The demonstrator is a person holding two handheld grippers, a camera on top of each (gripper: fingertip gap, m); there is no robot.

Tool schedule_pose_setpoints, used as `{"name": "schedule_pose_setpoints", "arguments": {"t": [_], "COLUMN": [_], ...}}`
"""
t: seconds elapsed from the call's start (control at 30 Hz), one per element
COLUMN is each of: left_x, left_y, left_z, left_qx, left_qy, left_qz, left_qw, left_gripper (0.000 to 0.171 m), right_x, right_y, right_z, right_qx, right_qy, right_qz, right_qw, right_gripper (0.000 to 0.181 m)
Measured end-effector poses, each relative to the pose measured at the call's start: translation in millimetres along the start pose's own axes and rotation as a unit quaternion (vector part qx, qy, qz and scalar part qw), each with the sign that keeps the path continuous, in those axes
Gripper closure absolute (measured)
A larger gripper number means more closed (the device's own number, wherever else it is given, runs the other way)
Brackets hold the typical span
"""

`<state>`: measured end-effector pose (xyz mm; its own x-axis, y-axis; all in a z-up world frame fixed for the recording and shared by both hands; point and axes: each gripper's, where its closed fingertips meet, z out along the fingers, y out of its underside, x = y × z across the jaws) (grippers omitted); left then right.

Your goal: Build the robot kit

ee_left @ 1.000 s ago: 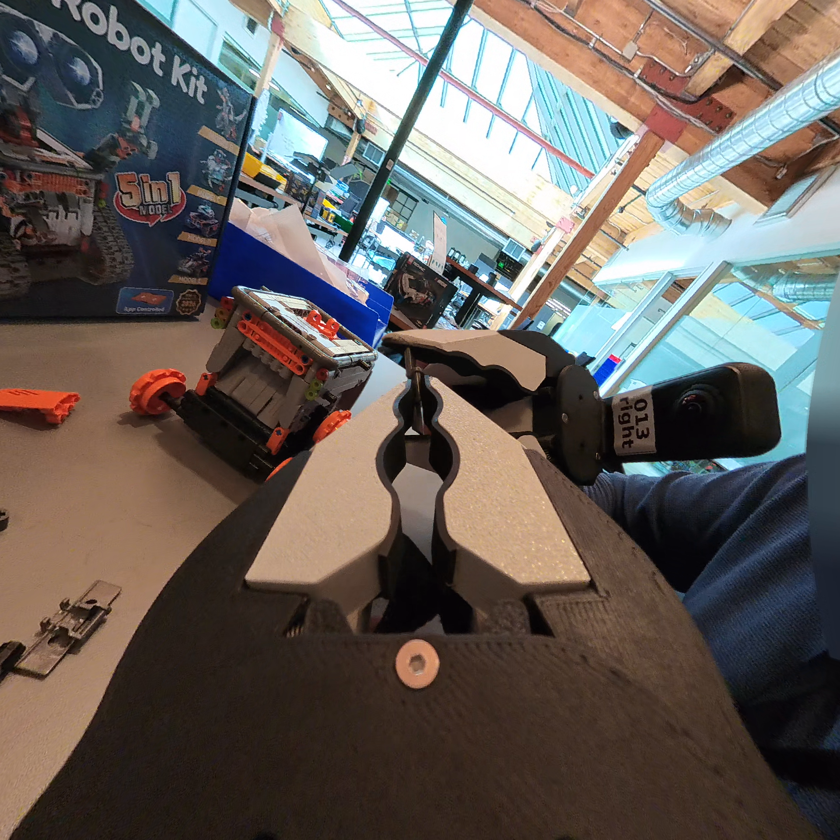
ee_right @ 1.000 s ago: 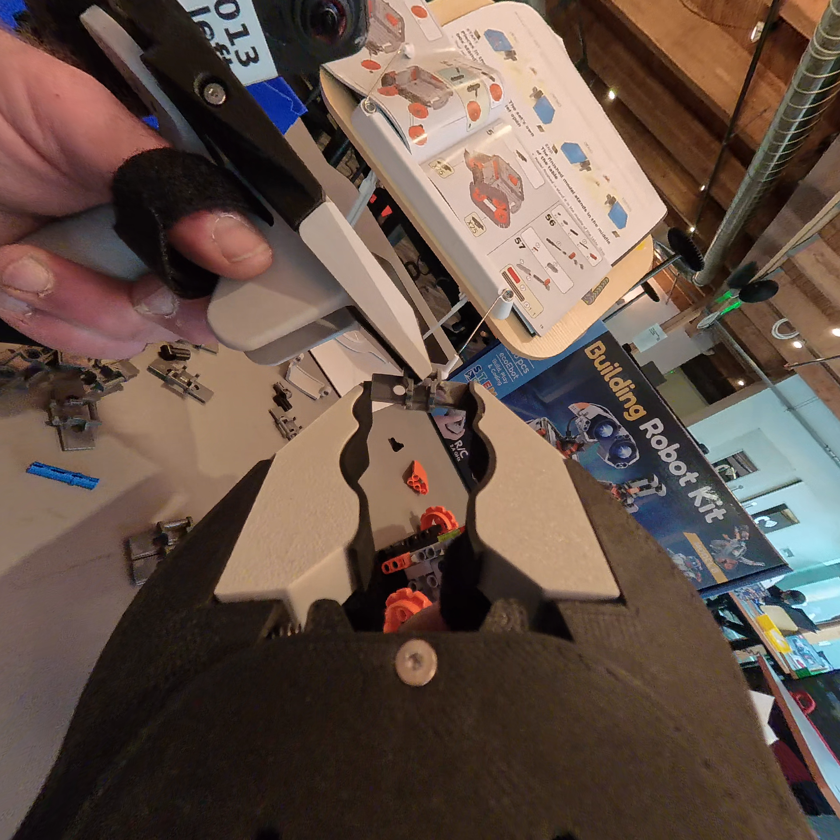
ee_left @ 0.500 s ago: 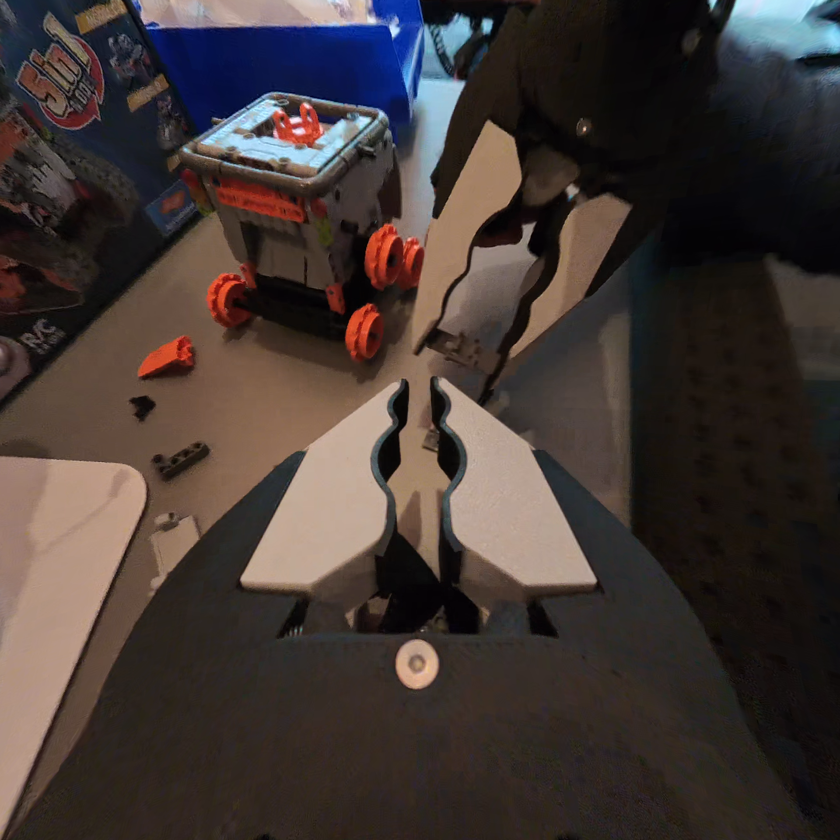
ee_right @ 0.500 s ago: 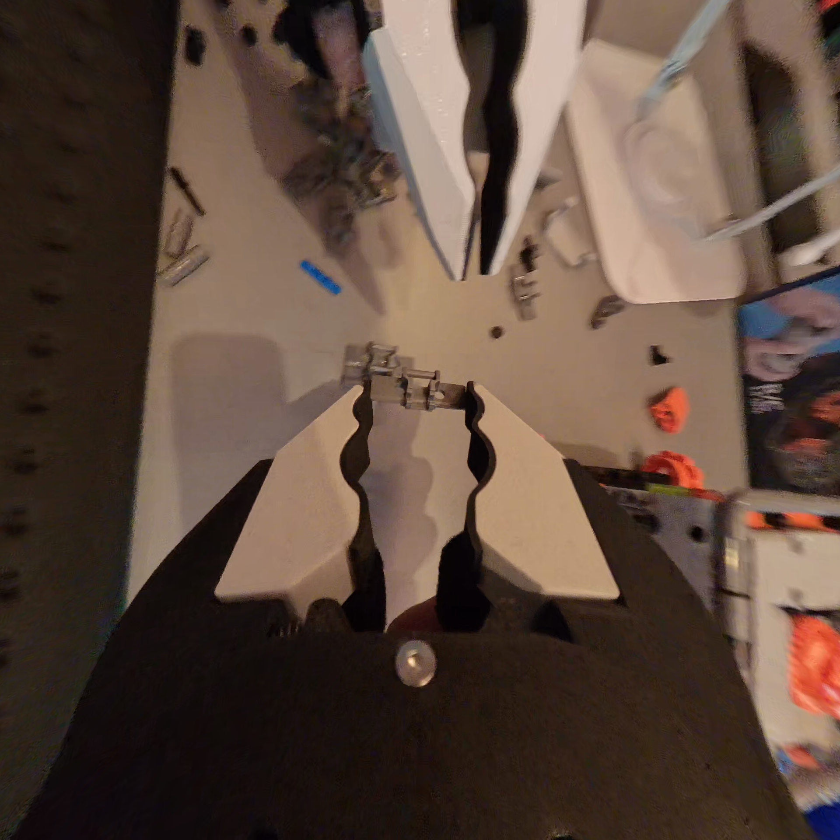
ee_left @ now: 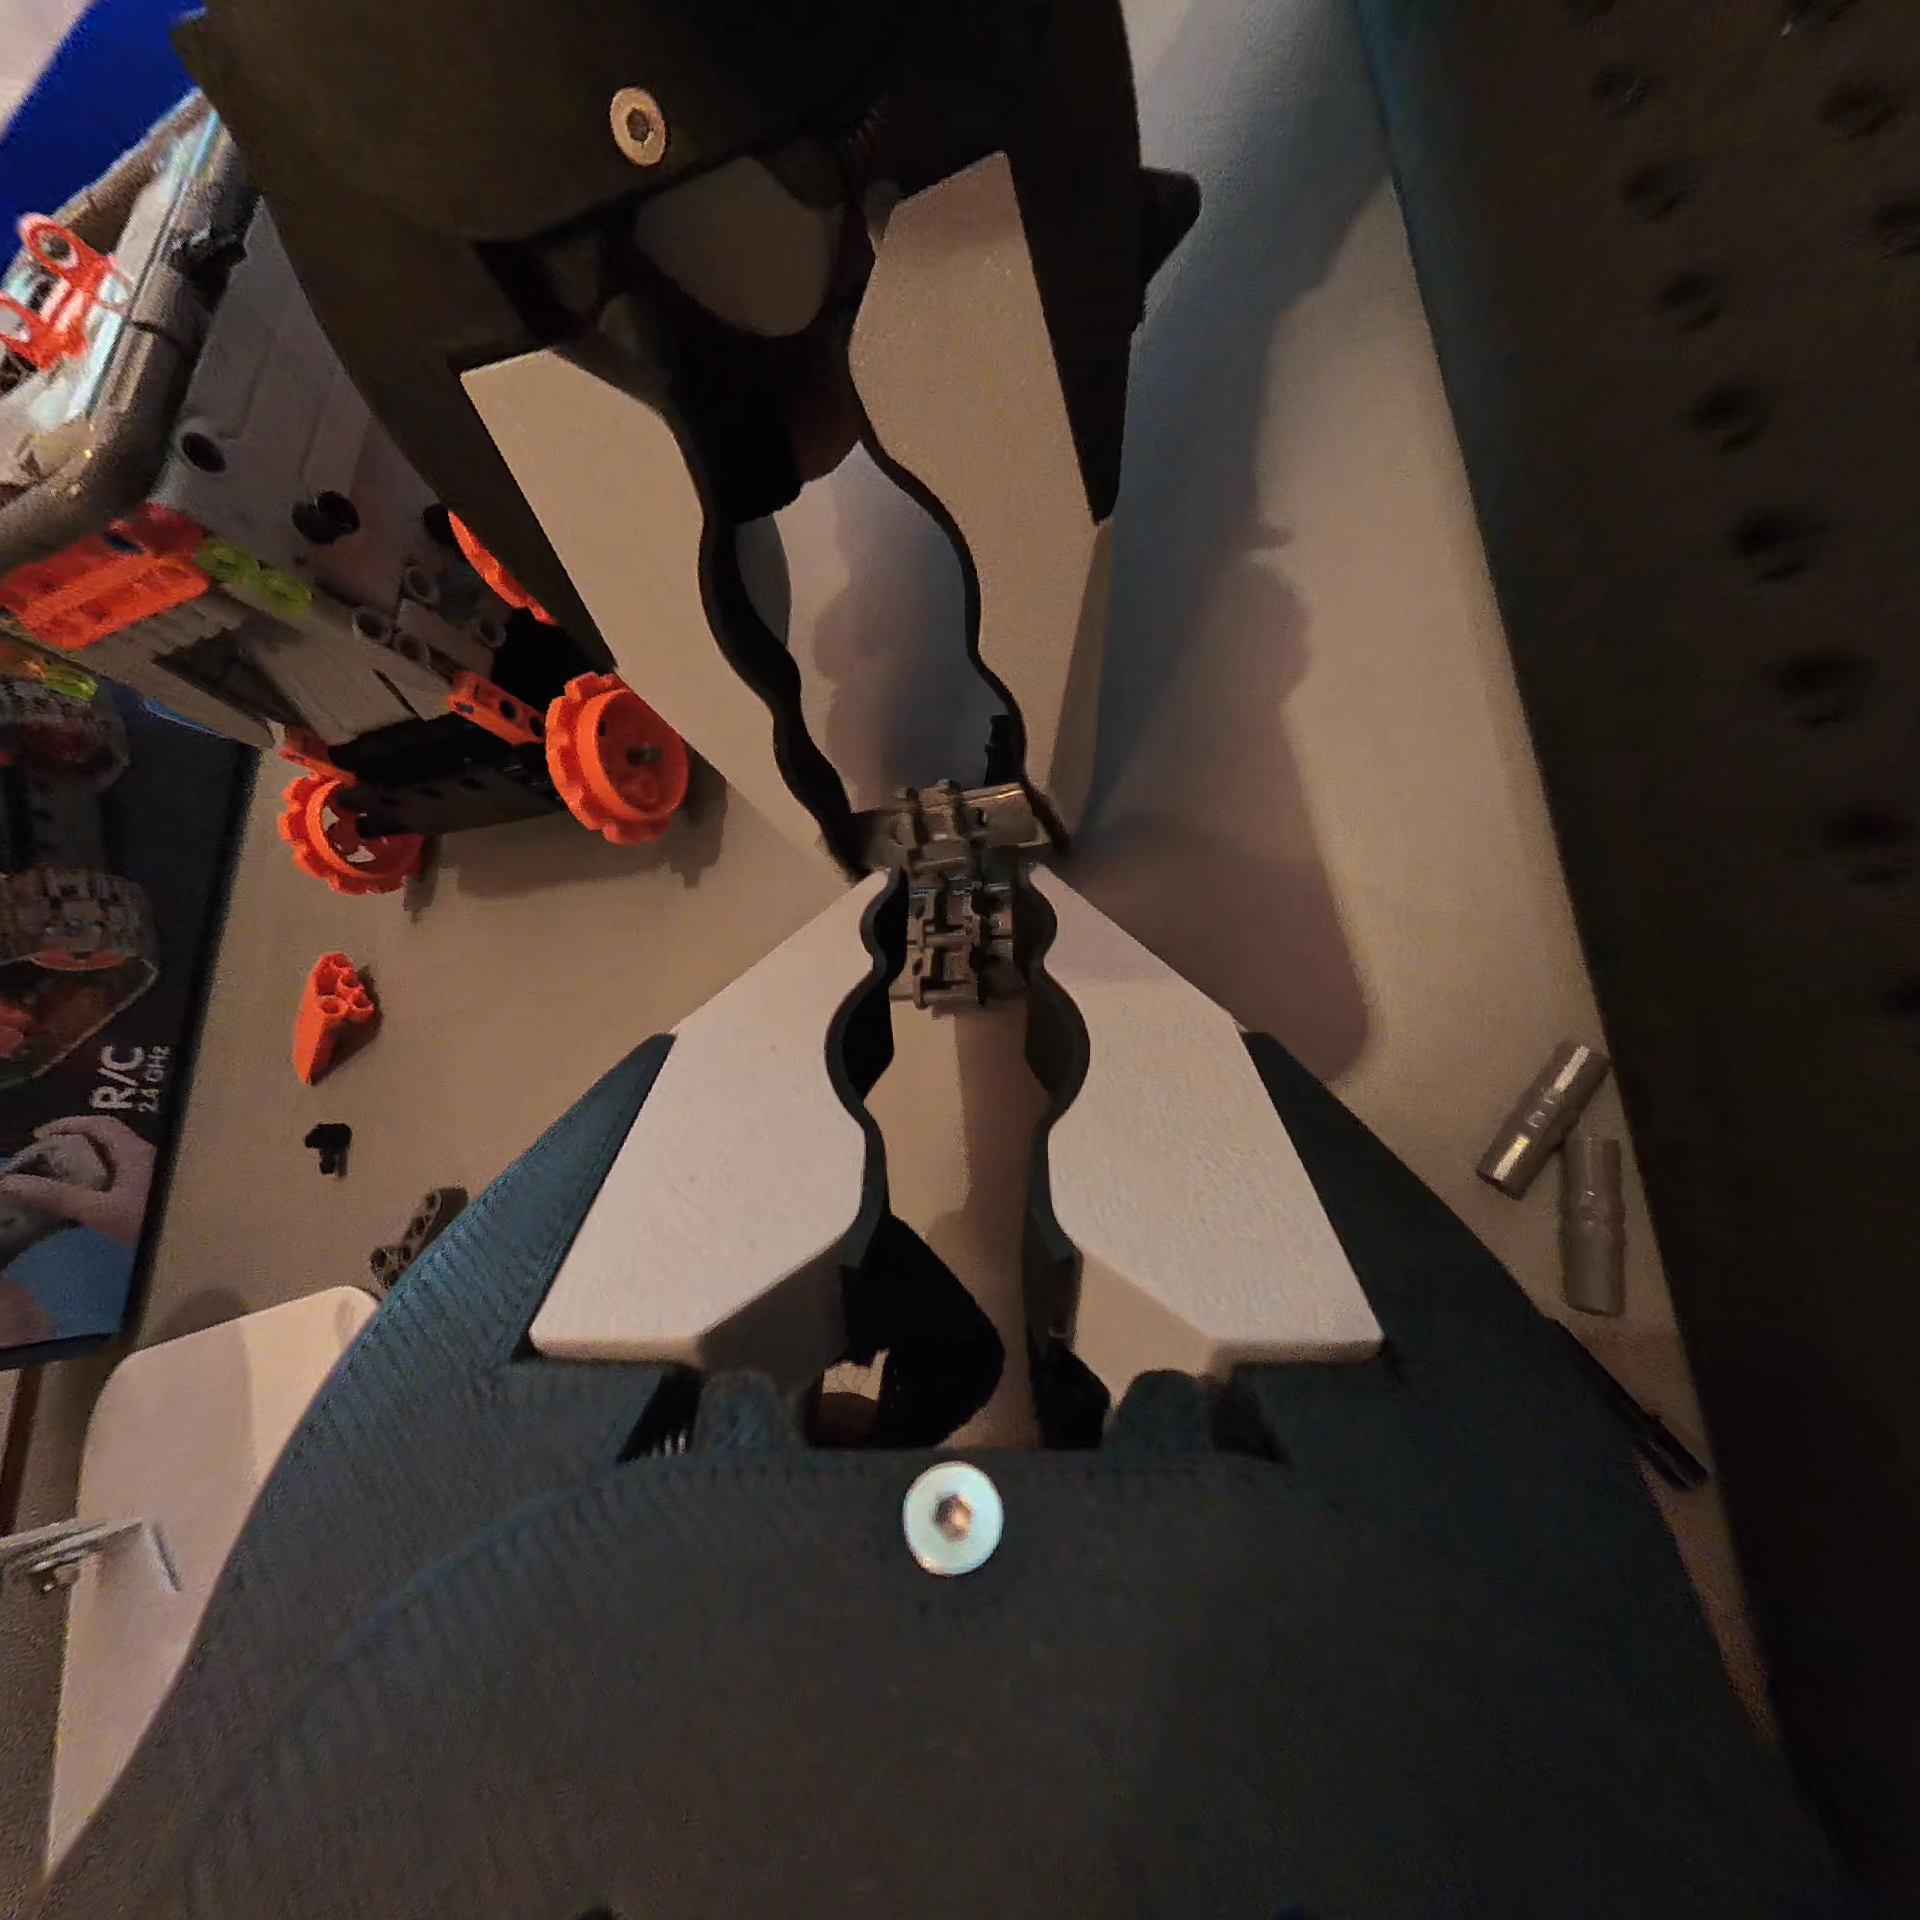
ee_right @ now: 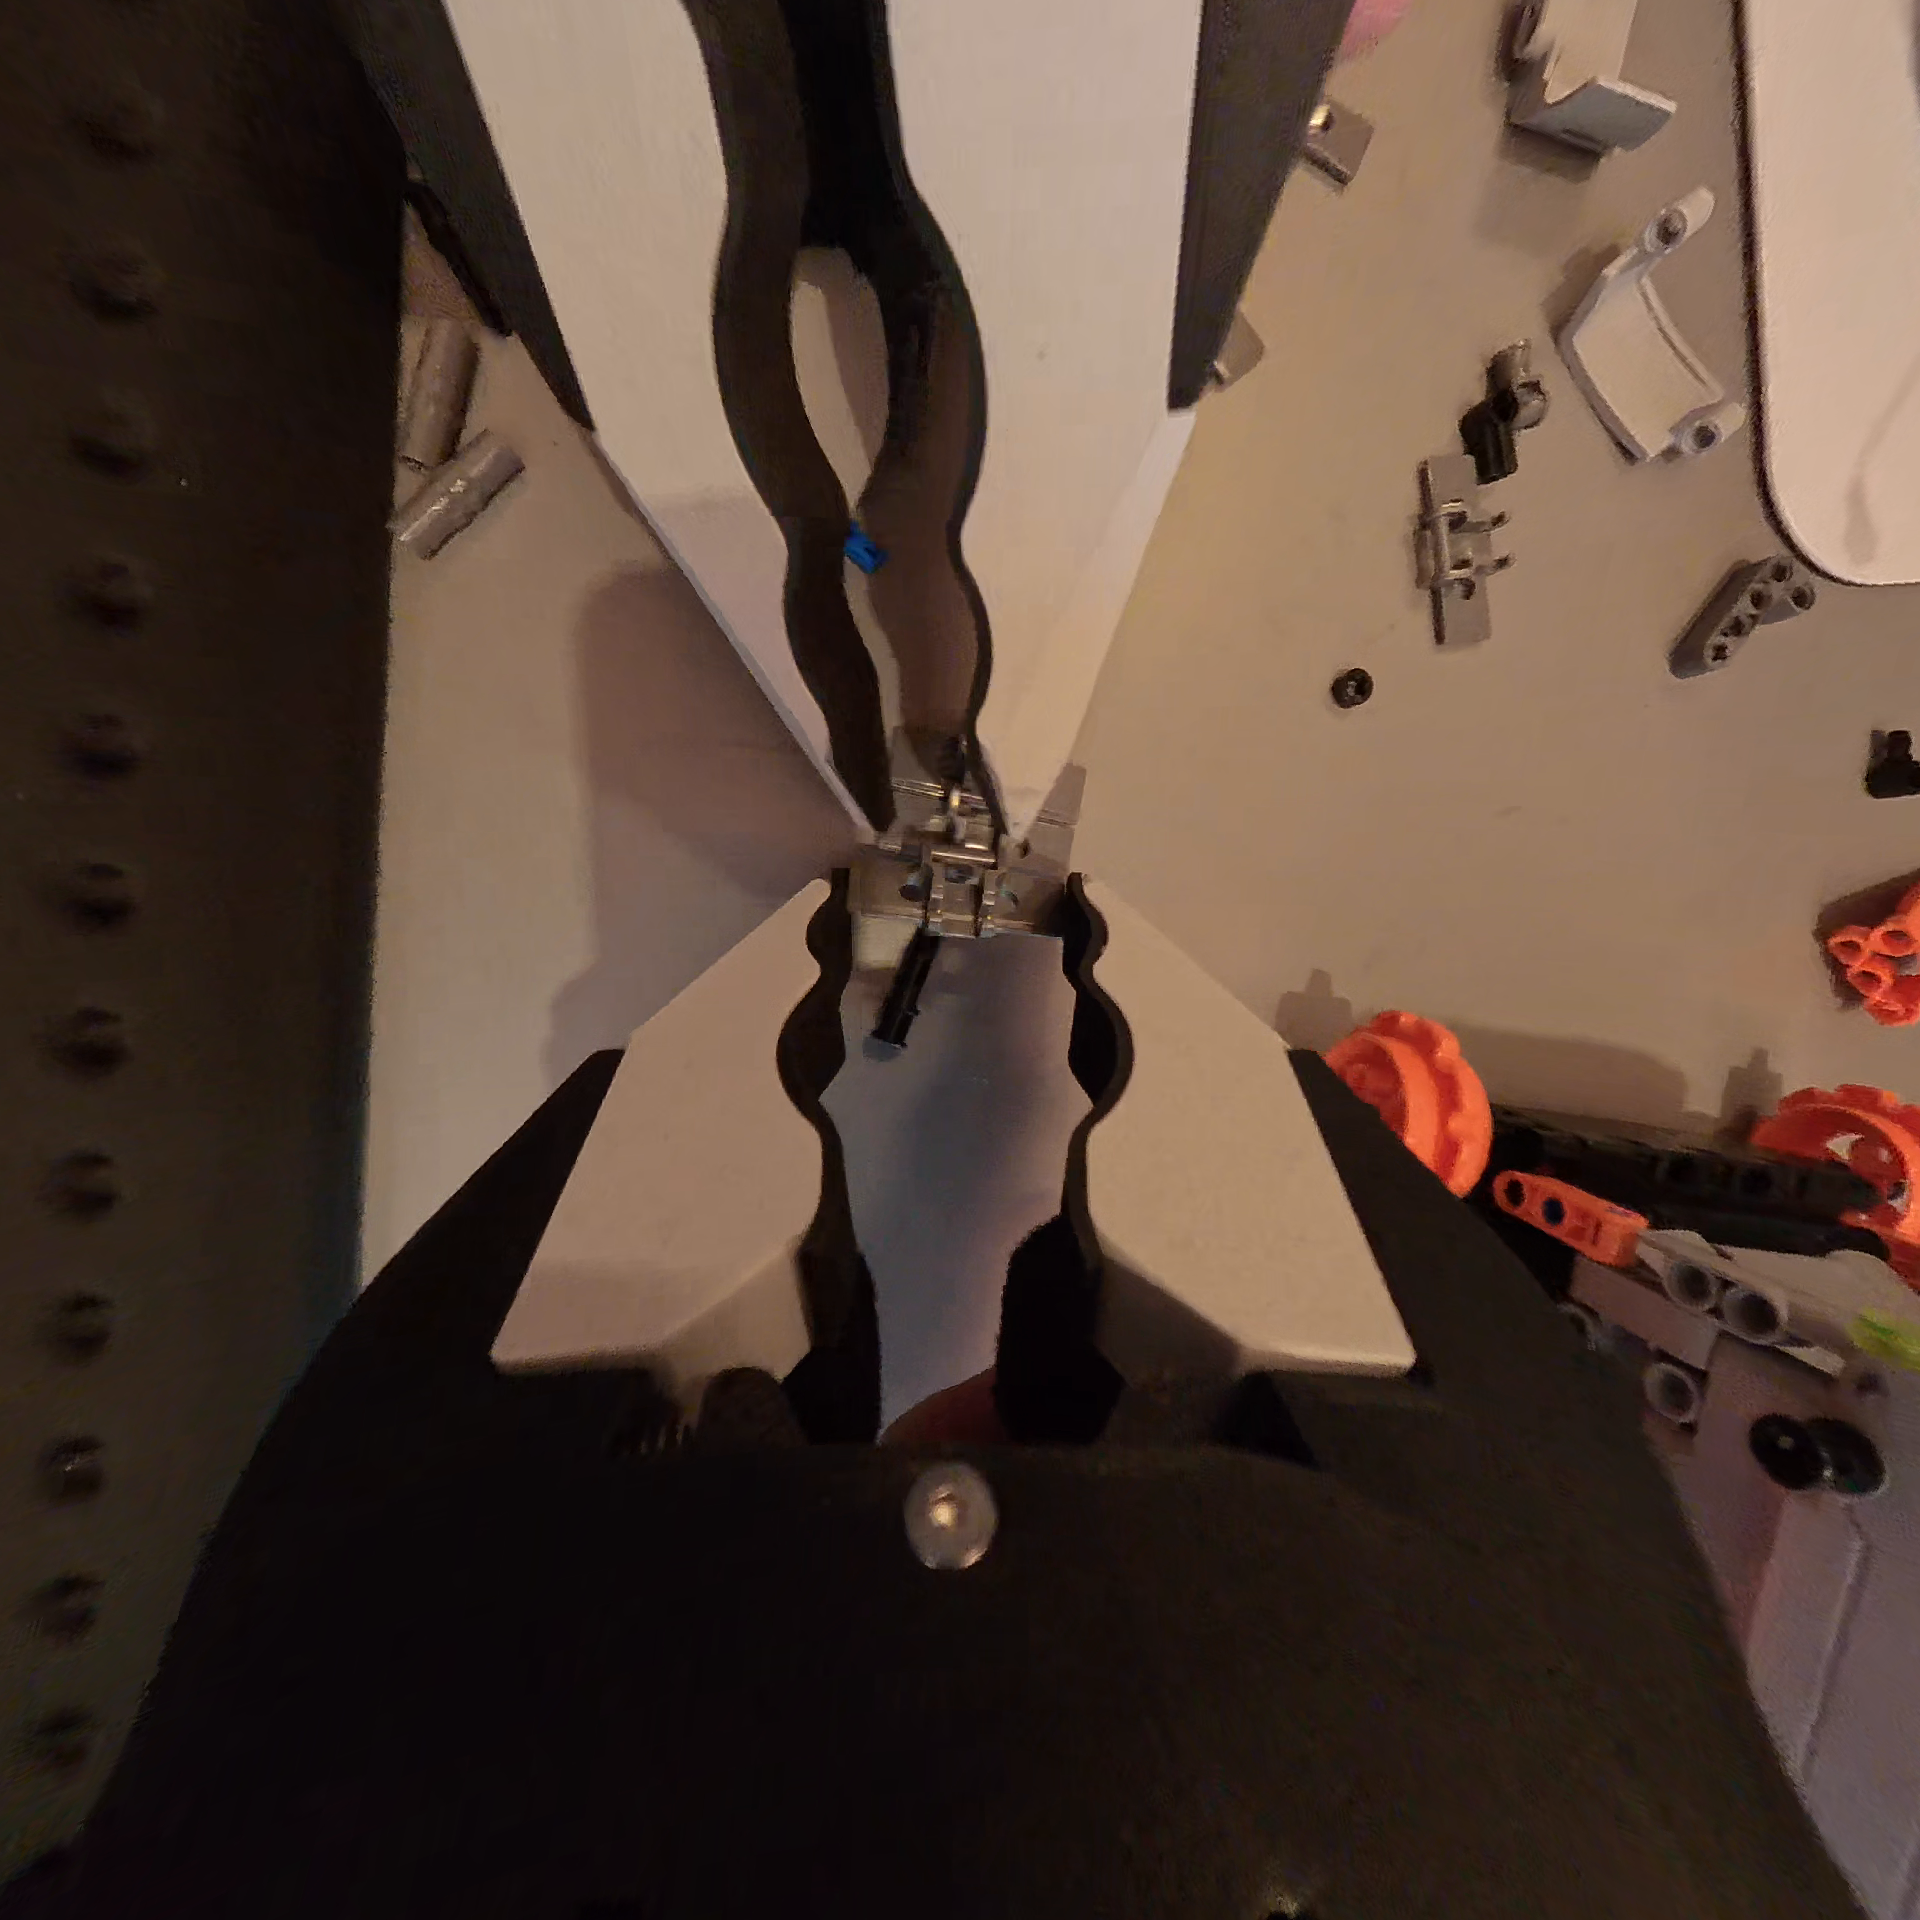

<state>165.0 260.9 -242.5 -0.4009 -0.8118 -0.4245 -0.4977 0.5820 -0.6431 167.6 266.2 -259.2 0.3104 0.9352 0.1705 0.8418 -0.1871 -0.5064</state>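
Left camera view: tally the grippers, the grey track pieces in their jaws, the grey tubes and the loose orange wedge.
grippers: 2 (left gripper, right gripper)
grey track pieces: 2
grey tubes: 2
orange wedge: 1
Total: 7

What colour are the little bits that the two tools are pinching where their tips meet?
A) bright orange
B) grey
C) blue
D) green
B: the left tool and the right tool meet tip to tip, each shut on a grey track link, over the table; the orange wheels sit off to the side on the toy vehicle.
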Motion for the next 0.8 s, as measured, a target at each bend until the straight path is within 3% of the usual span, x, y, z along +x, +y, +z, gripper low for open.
{"name": "schedule_pose_setpoints", "arguments": {"t": [0.47, 0.57, 0.8], "left_x": [4, 5, -8], "left_y": [8, 8, 9], "left_z": [12, 13, -3], "left_qx": [-0.031, -0.033, -0.030], "left_qy": [-0.009, -0.009, -0.016], "left_qz": [0.046, 0.044, 0.005], "left_qw": [0.998, 0.998, 0.999], "left_gripper": [0.156, 0.159, 0.149], "right_x": [-1, -1, 3], "right_y": [1, 0, -4], "right_z": [3, 4, 3], "right_qx": [-0.031, -0.025, -0.009], "right_qy": [-0.040, -0.047, -0.054], "right_qz": [0.064, 0.069, 0.065], "right_qw": [0.997, 0.996, 0.996], "right_gripper": [0.142, 0.142, 0.142]}}
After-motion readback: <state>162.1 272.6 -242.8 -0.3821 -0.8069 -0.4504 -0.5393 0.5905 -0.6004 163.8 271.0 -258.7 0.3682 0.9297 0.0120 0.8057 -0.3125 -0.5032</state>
